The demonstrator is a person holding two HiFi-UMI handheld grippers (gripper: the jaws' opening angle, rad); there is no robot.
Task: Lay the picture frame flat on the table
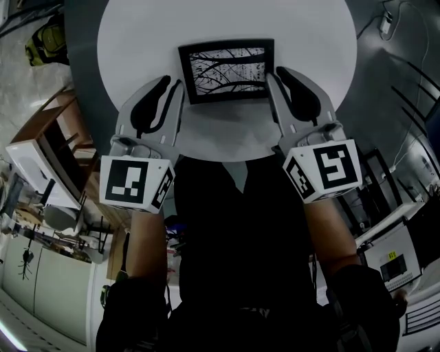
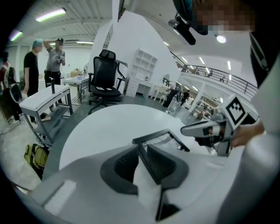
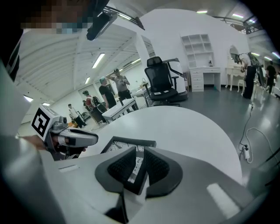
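The left gripper (image 1: 173, 84) was clamped on the picture frame's (image 1: 227, 69) left edge. The right gripper (image 1: 275, 74) pinched its right edge, over the round white table (image 1: 227, 20).

A large open office hall: black office chair (image 2: 105, 76) upper left, white shelves (image 2: 142, 65) behind, strip lights (image 2: 51, 15) overhead, mezzanine railing (image 2: 218, 75) right.

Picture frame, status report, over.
Left gripper shut on picture frame, left edge. Right gripper shut on its right edge. Frame over the table, tilt unclear. Nothing blocking it.
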